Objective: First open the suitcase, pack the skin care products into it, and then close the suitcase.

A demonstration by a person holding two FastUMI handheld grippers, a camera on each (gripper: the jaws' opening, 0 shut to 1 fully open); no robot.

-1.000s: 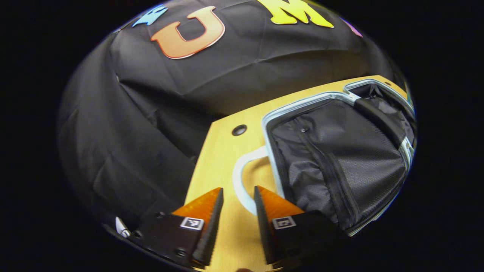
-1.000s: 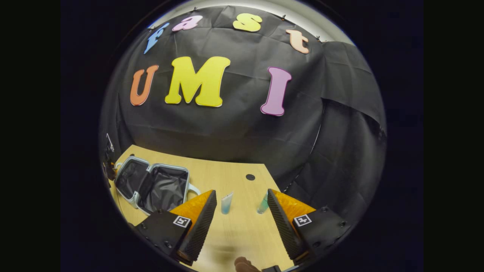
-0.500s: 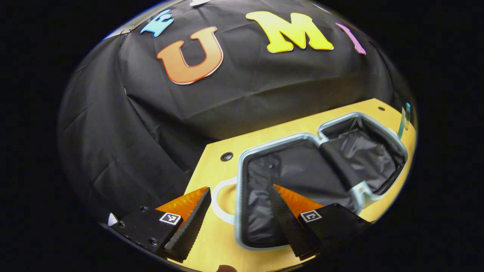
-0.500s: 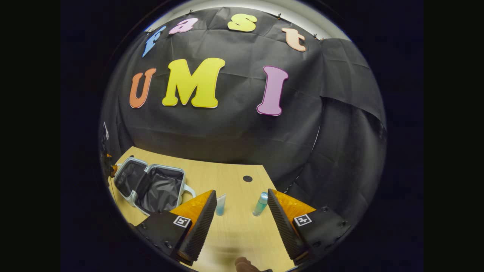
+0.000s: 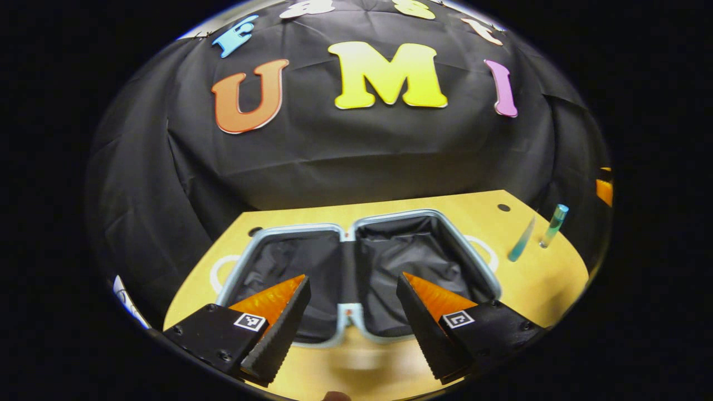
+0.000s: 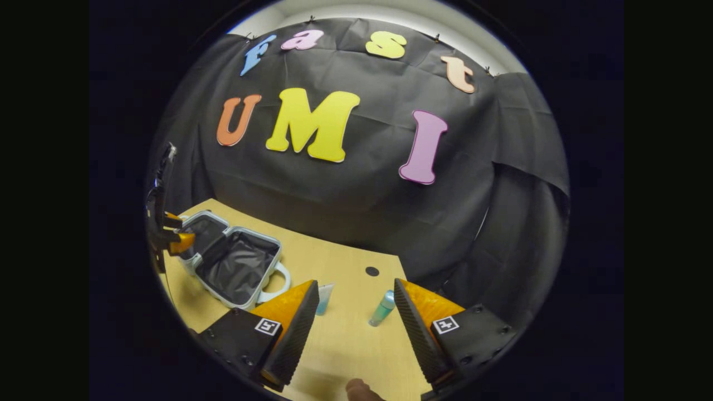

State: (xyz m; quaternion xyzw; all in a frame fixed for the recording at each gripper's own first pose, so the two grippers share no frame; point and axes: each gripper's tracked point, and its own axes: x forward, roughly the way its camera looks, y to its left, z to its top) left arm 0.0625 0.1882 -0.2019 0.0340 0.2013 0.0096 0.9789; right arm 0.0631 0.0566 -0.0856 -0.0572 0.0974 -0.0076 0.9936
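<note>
Suitcase (image 5: pixel 356 267) — flat open, pale rim, dark lining

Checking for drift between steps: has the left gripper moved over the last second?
Yes. The left gripper has swung from beside the suitcase's handle end to over the middle hinge, open jaws now straddling both halves of the open case.

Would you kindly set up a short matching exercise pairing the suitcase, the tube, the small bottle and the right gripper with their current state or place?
Things:
1. suitcase
2. tube
3. bottle
4. right gripper

States:
A. open, holding nothing
B. standing nearest the suitcase's handle
C. lying open flat, dark lining showing
D. standing on the table, rounded pale cap on top

Pairs: 1-C, 2-B, 3-D, 4-A
</note>
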